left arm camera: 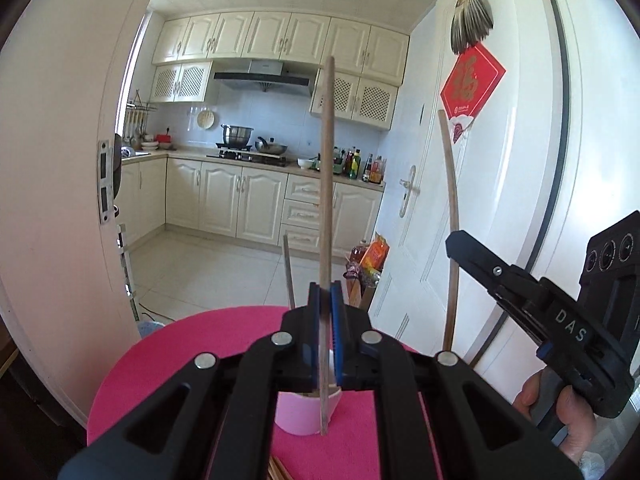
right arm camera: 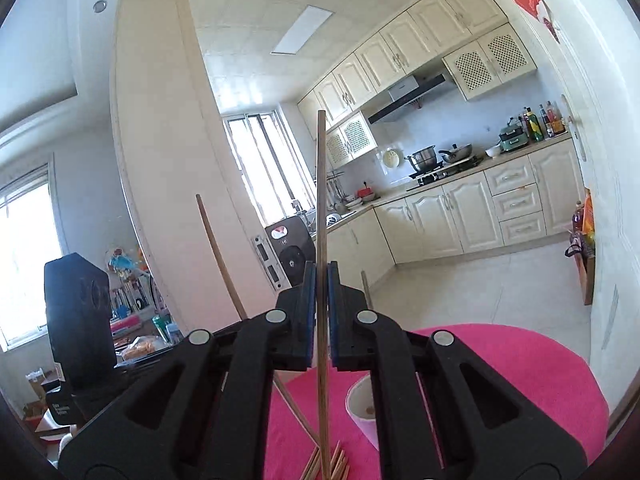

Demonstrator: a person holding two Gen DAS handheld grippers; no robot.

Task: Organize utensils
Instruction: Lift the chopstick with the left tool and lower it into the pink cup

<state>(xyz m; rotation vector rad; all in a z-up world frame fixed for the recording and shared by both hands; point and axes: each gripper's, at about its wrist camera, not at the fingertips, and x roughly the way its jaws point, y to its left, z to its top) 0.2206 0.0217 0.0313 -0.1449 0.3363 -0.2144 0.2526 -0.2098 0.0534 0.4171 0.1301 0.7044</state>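
My left gripper (left arm camera: 326, 296) is shut on a wooden chopstick (left arm camera: 327, 168) held upright over a pink cup (left arm camera: 300, 416) on the round pink table (left arm camera: 168, 360). A short stick end (left arm camera: 289, 272) rises behind the jaws, apparently out of the cup. At the right, my right gripper (left arm camera: 454, 240) holds a second chopstick (left arm camera: 451, 200), also upright. In the right wrist view my right gripper (right arm camera: 320, 276) is shut on that chopstick (right arm camera: 321, 200), with the cup (right arm camera: 362, 404) just to its right. The left hand's chopstick (right arm camera: 220, 256) slants at the left. Several loose chopsticks (right arm camera: 332, 464) lie below.
A white door (left arm camera: 420, 208) with a red paper square (left arm camera: 472, 84) stands to the right of the table. Behind is a kitchen with cream cabinets (left arm camera: 240, 196), a stove and pots. Bottles and bags (left arm camera: 368, 260) sit on the floor by the door. The other gripper's camera body (right arm camera: 76, 320) is at the left.
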